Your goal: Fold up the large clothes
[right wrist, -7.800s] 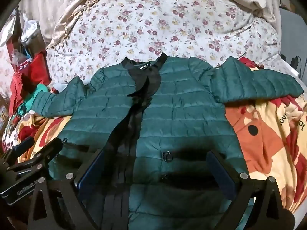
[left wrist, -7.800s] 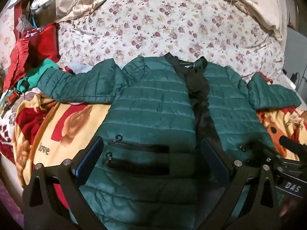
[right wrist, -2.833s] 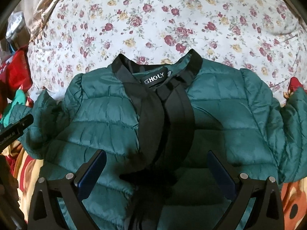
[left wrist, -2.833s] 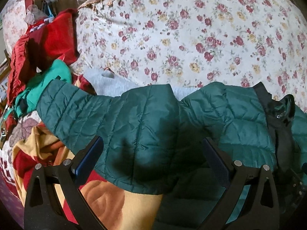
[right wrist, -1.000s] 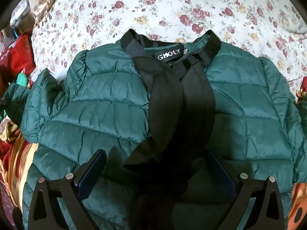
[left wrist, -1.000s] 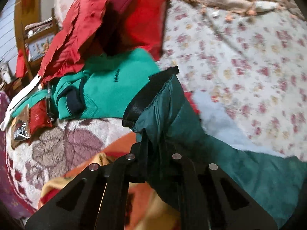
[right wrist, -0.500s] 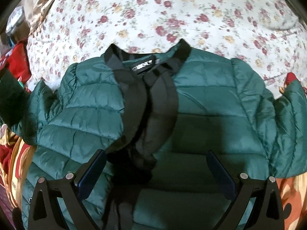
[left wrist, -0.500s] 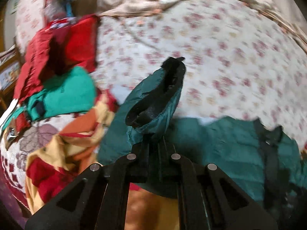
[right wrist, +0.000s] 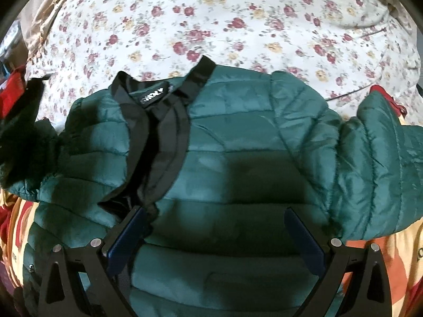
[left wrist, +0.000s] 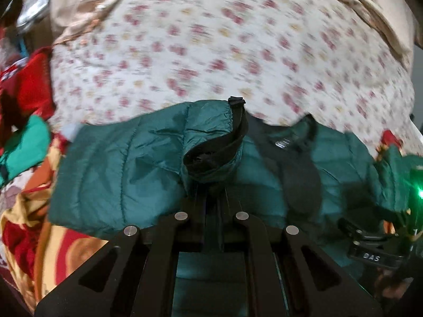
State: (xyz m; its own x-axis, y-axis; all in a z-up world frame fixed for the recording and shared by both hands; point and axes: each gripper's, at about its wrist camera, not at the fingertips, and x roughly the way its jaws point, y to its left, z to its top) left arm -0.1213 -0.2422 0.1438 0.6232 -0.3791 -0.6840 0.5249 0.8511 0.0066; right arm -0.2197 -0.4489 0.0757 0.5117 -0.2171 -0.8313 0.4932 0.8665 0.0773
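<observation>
A dark green quilted jacket with a black collar and placket lies face up on the bed. My left gripper is shut on the black-edged cuff of the jacket's left sleeve and holds it up over the jacket's chest, the sleeve doubled back. My right gripper is open and empty, low over the jacket's chest just right of the placket. The other sleeve lies out to the right. The lifted cuff shows dark at the left edge of the right wrist view.
A floral sheet covers the bed beyond the collar. A yellow and orange cartoon blanket lies under the jacket. Red and bright green clothes are piled at the left. The right gripper's body shows at lower right.
My left gripper has carried the sleeve cuff from the far left in over the jacket's chest. My right gripper has shifted a little right of the placket and stays open.
</observation>
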